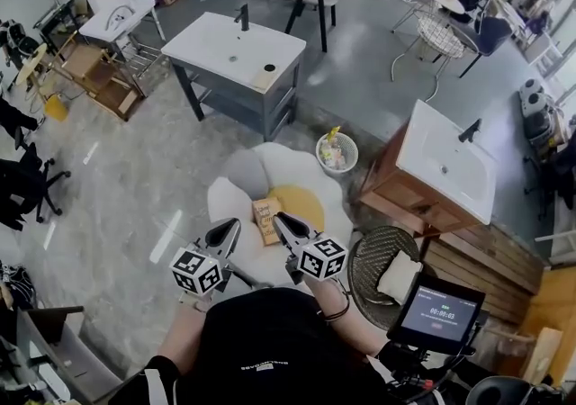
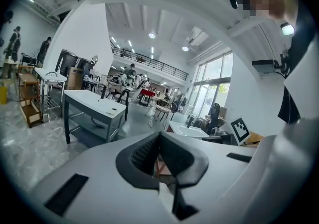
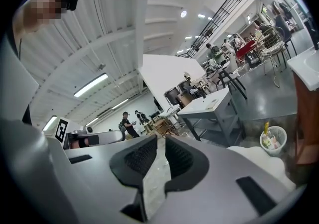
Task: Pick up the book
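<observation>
We hold our left tool (image 1: 231,227) closed and right tool (image 1: 279,218) (narrowly parted, empty) flanking the brown book (image 1: 266,221) on a white-and-yellow cushion (image 1: 239,171).

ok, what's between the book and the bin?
Between book and bin, only the mat: its yellow centre and a white lobe, in the head view.

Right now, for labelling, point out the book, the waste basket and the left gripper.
book (image 1: 266,220), head view, middle of its cover.
waste basket (image 1: 337,169), head view, its front wall.
left gripper (image 1: 235,226), head view, between its fingertips.
</observation>
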{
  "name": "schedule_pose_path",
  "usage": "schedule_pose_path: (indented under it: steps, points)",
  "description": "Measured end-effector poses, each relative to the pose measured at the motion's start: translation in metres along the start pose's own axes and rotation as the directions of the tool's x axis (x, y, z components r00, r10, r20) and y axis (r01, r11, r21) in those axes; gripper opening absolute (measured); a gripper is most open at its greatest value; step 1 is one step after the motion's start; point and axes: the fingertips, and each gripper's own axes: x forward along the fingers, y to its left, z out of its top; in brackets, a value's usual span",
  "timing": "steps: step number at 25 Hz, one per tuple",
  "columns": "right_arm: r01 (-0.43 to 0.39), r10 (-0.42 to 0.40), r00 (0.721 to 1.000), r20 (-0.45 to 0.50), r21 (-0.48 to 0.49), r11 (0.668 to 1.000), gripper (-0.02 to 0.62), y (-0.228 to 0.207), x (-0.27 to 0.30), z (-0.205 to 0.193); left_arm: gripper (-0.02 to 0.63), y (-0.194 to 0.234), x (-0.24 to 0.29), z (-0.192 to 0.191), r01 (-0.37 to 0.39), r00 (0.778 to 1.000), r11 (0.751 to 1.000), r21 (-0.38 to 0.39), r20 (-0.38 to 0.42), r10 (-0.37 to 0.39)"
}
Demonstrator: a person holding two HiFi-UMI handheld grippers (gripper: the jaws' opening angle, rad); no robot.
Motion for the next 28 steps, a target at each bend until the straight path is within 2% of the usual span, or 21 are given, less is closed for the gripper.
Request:
schedule_pose_path:
  steps: [15,23,28]
  points:
    - [0.094,-0.102,0.992,0.072,0.110,0.990,0.067,-0.055,0.017,0.016,0.014,0.032,0.052,0.012,0.096,0.993,0.995,0.037,-0.073,-0.093]
    - [0.146,-0.166,0.983,0.074,0.223,0.964,0.067,-0.085,0.035,-0.004,0.014,0.066,0.063,-0.005,0.115,0.982,0.993,0.022,-0.155,-0.110]
    - [0.167,-0.184,0.982,0.043,0.259,0.952,0.069,-0.107,0.046,-0.015,0.014,0.079,0.076,-0.010,0.128,0.975,0.992,0.014,-0.187,-0.123]
